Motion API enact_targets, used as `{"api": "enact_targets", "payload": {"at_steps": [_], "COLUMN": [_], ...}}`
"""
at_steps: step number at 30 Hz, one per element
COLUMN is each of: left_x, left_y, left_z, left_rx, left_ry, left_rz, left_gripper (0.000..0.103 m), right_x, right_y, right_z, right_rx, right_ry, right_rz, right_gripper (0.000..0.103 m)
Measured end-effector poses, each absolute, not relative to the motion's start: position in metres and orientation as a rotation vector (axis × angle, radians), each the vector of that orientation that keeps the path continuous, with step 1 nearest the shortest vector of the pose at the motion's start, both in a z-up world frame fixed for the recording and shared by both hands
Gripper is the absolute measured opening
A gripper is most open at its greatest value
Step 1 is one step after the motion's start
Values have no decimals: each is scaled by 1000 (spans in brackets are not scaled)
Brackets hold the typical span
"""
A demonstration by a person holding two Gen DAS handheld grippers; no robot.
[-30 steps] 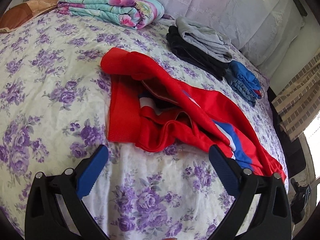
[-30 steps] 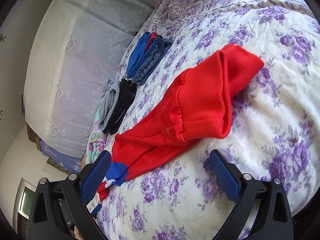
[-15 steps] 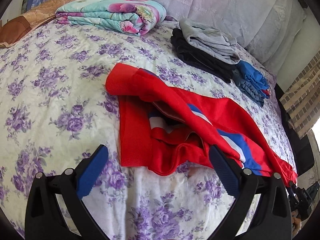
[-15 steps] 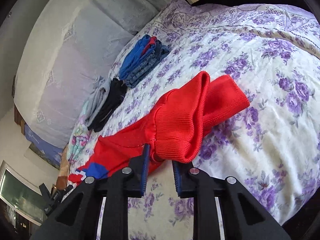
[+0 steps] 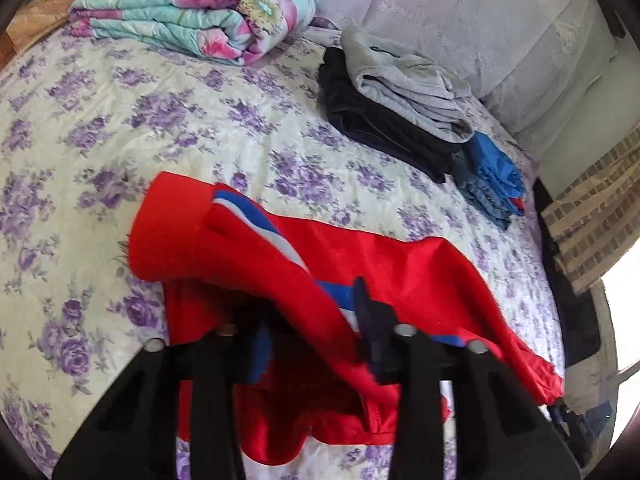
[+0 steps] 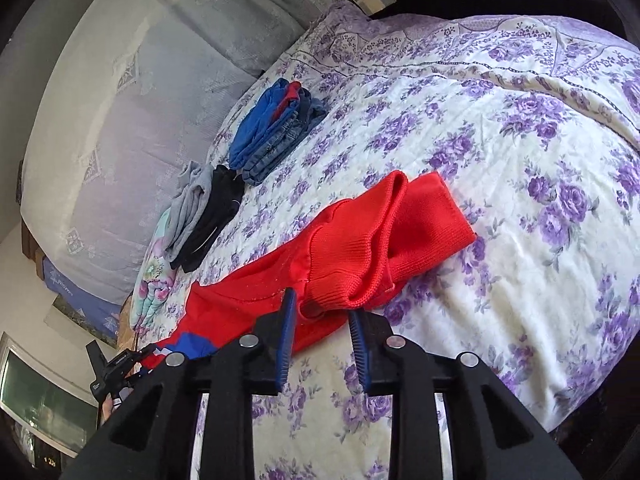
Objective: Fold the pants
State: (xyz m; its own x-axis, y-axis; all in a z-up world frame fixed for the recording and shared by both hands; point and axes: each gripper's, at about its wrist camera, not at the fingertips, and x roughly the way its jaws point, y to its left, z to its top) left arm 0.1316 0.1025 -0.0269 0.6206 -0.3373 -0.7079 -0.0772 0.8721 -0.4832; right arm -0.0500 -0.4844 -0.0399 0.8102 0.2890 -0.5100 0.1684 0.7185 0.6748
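Red track pants (image 5: 400,272) with a blue and white side stripe lie crumpled on the flowered bedspread (image 5: 120,128). My left gripper (image 5: 312,332) is shut on the pants near the stripe, with red cloth bunched between its fingers. In the right wrist view the ribbed red cuff end of the pants (image 6: 384,240) lies folded over itself. My right gripper (image 6: 324,328) is shut on the ribbed edge of that cuff end, just above the bed.
A folded flowered quilt (image 5: 192,12) lies at the head of the bed. A grey and black clothes stack (image 5: 400,96) and a blue denim stack (image 5: 492,176) lie by the lace-covered headboard (image 5: 460,12). The same stacks (image 6: 276,132) show in the right wrist view.
The left gripper has moved in and shut on the pants. The right gripper stays shut on the cuff end and has lifted it slightly.
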Motion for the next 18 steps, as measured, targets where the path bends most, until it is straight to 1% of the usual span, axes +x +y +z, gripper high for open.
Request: {"api": "enact_targets", "payload": {"at_steps": [1, 2, 5, 7, 12, 15, 18], "left_x": [130, 128, 124, 122, 125, 135, 155], "left_y": [103, 103, 105, 106, 107, 105, 104], "left_z": [-26, -25, -22, -16, 11, 25, 37], "left_rx": [-504, -492, -496, -494, -473, -457, -455], "left_ry": [891, 882, 871, 855, 800, 780, 765], "left_rz": [-156, -157, -169, -172, -182, -169, -159], "left_gripper": [22, 17, 14, 13, 12, 12, 12], "right_x": [-49, -47, -42, -41, -35, -21, 11], "right_y": [-485, -485, -489, -490, -502, -515, -527], "right_z": [-39, -39, -43, -41, -17, -1, 9], "right_rx": [772, 770, 779, 780, 768, 763, 759], "right_ry": [633, 631, 630, 621, 573, 543, 548], "right_rz": [72, 71, 70, 78, 121, 119, 139], "right_gripper": [25, 25, 24, 21, 19, 15, 14]}}
